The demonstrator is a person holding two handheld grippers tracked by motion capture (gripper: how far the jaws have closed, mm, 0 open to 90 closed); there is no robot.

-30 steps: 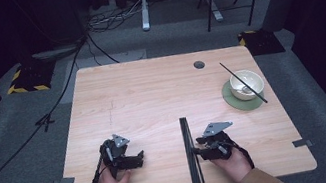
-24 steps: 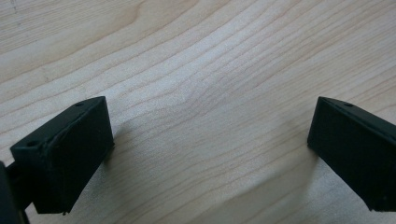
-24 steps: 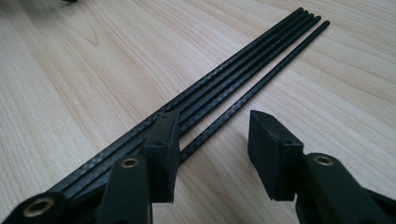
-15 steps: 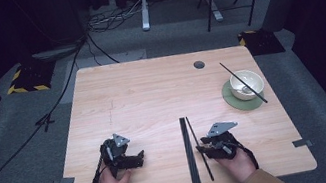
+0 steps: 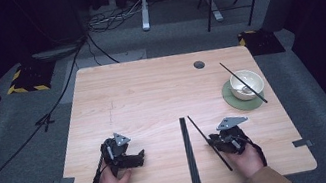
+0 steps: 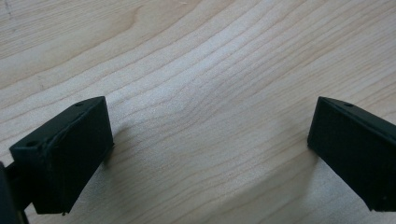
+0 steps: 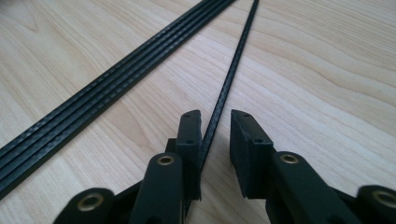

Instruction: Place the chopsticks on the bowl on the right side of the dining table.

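A flat bundle of thin black rods point(image 5: 189, 150) point(image 7: 100, 98) lies lengthwise near the table's front edge. One single black rod point(image 5: 208, 142) point(image 7: 233, 70) splays off it to the right. My right gripper point(image 5: 221, 143) point(image 7: 215, 121) straddles this rod's near end. Its jaws have just been closing and stand narrow; the rod rests against the left pad point(image 7: 191, 135) with a gap to the right pad. My left gripper point(image 5: 134, 158) point(image 6: 210, 135) rests on bare wood at the front left, open wide and empty.
A white bowl point(image 5: 246, 83) sits on a green coaster point(image 5: 230, 97) at the right, with another black rod point(image 5: 243, 82) laid across it. A dark round hole point(image 5: 199, 64) marks the wooden table point(image 5: 151, 93) near its far edge.
One rod has swung out of the bundle, its near end going right with my right gripper. The right jaws have narrowed around it. The left gripper has stayed put.
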